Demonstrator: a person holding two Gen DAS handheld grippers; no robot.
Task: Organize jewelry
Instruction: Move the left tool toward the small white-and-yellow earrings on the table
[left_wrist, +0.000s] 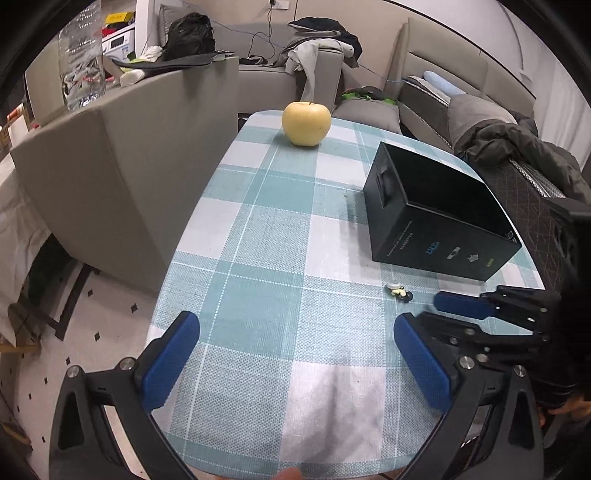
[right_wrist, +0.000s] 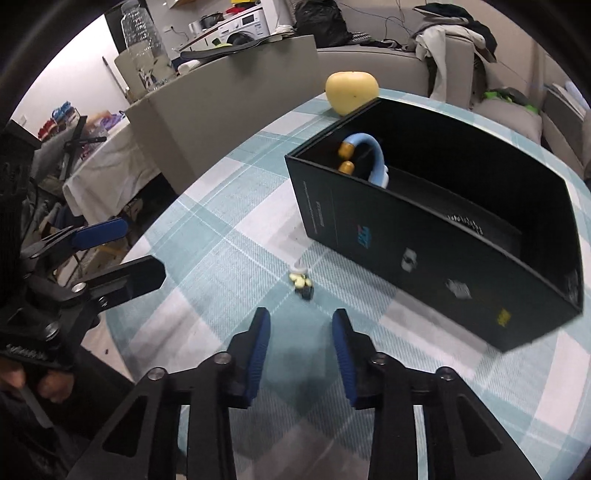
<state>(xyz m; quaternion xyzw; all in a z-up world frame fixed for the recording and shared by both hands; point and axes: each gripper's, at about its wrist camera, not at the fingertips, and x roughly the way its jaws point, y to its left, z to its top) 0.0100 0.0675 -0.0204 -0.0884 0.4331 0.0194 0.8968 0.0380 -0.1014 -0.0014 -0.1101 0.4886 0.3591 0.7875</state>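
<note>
Here the small yellow-and-black jewelry piece lies loose on the checked tablecloth of the table, just in front of the long near wall of the open black box. The right gripper is lined up on it from the near side, its blue fingers apart with nothing between them, a short way back from the piece. The left gripper hovers over bare cloth farther from the box than the piece is, its fingers wide apart and empty.

The likeliest trouble, in my judgement, is the grasp itself. The piece is tiny and low, so the fingers may close above it or pinch only one bead, and it could skid on the cloth toward the box wall. It looks like a clear part joined to yellow beads and a dark bit, though I cannot tell how firmly, so a partial grip might leave some behind. The box wall is tall beside the piece, and a low carry could knock the rim and shove the box.

Inside the box, at the end nearest the yellow apple, a pale blue bangle with gold ends leans against the wall. Farther along the floor lies something dark and beaded, too dim to name.
</note>
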